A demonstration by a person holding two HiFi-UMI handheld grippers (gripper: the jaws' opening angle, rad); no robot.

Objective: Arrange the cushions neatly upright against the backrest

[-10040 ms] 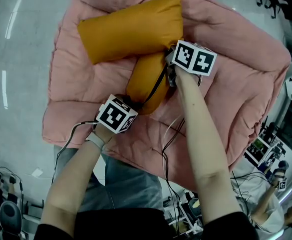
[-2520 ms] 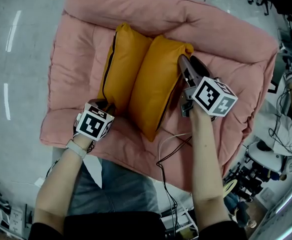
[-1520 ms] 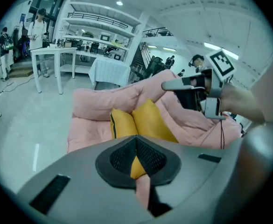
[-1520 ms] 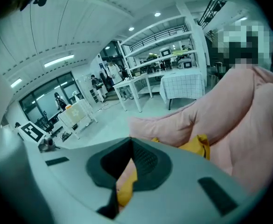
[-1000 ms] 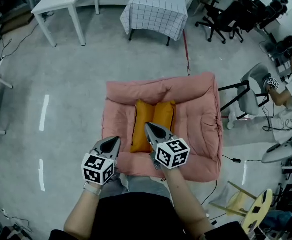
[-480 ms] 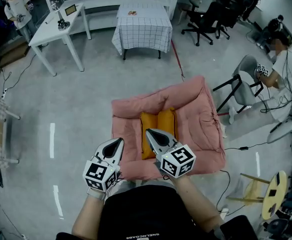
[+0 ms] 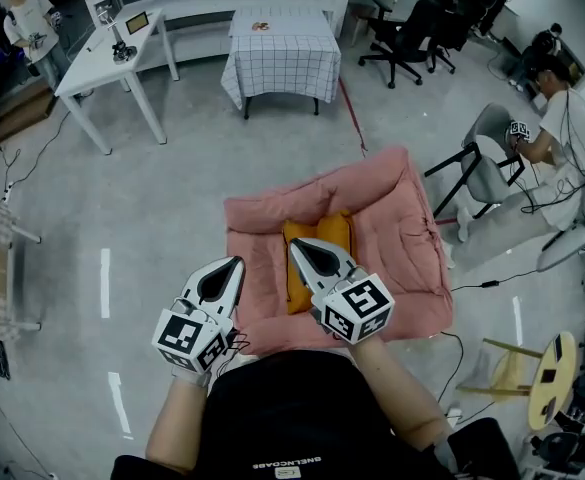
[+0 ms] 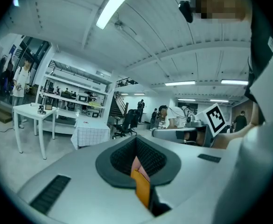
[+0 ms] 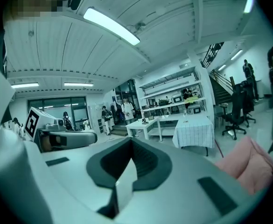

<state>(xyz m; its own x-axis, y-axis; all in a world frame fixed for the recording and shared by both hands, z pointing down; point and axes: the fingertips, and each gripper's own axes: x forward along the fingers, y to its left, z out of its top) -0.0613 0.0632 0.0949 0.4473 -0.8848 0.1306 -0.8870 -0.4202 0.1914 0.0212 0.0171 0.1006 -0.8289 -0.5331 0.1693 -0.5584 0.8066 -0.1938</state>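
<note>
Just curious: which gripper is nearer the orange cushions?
Right. The right gripper hangs directly above the orange cushions; the left gripper is off to their left, above the pink seat's left side.

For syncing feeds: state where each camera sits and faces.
Head view: on the head, steeply down at pink sofa, orange cushions; forearms, left claw, right claw show.
Left gripper view: on left claw, level across the room; right claw at right.
Right gripper view: on right claw, likewise; left claw at left.
All share the checked-cloth table.
</note>
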